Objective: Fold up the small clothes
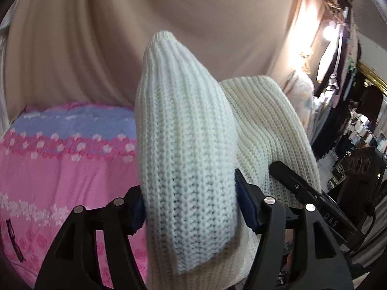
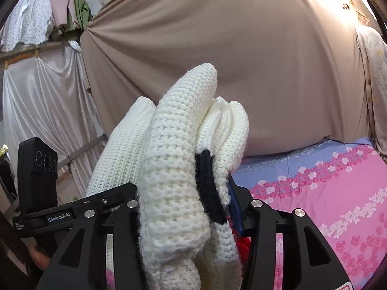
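Sweater (image 1: 186, 145) between both tongs' pads

1. The left claw (image 1: 189, 207) is built of matte black plastic arms with triangular cut-outs, fanning out toward the lens.
2. Round silver screw heads sit at the joints of those arms, two on each side.
3. Its fingers (image 1: 244, 198) carry dark blue ribbed pads on their inner faces.
4. The right claw (image 2: 183, 207) has the same black linkage arms, cut-outs and silver screw heads.
5. A blue pad (image 2: 235, 207) lines its right finger.
6. In the left wrist view, the other claw's black body bears pale lettering reading "DAS".
7. In the right wrist view, the other claw's black body carries a "GenRobot.AI" label (image 2: 58, 218) in white letters.
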A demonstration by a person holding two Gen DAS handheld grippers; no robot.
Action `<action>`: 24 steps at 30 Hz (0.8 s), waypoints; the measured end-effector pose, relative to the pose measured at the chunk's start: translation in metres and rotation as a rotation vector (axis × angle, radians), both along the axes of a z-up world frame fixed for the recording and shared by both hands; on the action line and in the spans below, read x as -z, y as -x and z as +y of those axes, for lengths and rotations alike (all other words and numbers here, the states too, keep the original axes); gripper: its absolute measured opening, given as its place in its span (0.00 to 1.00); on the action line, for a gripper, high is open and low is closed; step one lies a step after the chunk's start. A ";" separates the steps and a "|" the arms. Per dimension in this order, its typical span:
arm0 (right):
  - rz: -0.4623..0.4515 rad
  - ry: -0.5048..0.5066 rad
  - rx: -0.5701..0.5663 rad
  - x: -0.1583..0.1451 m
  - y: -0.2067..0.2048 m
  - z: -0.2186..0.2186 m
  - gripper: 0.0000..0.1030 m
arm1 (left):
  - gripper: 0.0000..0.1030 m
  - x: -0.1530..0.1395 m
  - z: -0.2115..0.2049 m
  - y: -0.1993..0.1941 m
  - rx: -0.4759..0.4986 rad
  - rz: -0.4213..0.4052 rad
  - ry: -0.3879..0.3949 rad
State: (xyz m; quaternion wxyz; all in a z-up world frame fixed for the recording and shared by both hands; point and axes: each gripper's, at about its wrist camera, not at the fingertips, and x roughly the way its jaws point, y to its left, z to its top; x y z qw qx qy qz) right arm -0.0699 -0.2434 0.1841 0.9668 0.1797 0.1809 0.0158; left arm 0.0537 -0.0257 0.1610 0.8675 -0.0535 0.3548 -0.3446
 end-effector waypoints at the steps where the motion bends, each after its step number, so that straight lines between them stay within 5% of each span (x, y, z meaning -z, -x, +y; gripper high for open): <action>1: 0.049 0.034 0.022 0.024 -0.009 0.002 0.60 | 0.68 0.028 0.004 -0.009 -0.041 0.039 -0.045; 4: 0.305 0.164 0.104 0.117 -0.034 0.008 0.60 | 0.67 0.125 0.022 -0.029 -0.157 0.171 -0.224; 7: 0.510 0.088 0.101 0.178 -0.025 0.002 0.50 | 0.61 0.180 0.048 -0.027 -0.216 0.327 -0.278; 11: 0.545 -0.013 0.085 0.193 -0.012 -0.008 0.57 | 0.66 0.170 0.054 -0.011 -0.217 0.308 -0.239; 15: 0.583 -0.100 0.062 0.203 -0.035 -0.011 0.59 | 0.69 0.160 0.030 -0.014 -0.207 0.258 -0.282; 21: 0.652 -0.133 -0.039 0.227 -0.086 0.010 0.65 | 0.69 0.187 0.019 -0.026 -0.265 0.325 -0.349; 22: 0.692 -0.123 -0.061 0.237 -0.098 0.014 0.58 | 0.69 0.193 0.020 -0.028 -0.274 0.337 -0.367; 23: 0.722 -0.108 -0.071 0.242 -0.107 0.017 0.32 | 0.69 0.198 0.020 -0.029 -0.290 0.343 -0.388; 24: 0.742 -0.086 -0.064 0.241 -0.114 0.019 0.24 | 0.69 0.203 0.021 -0.031 -0.320 0.343 -0.424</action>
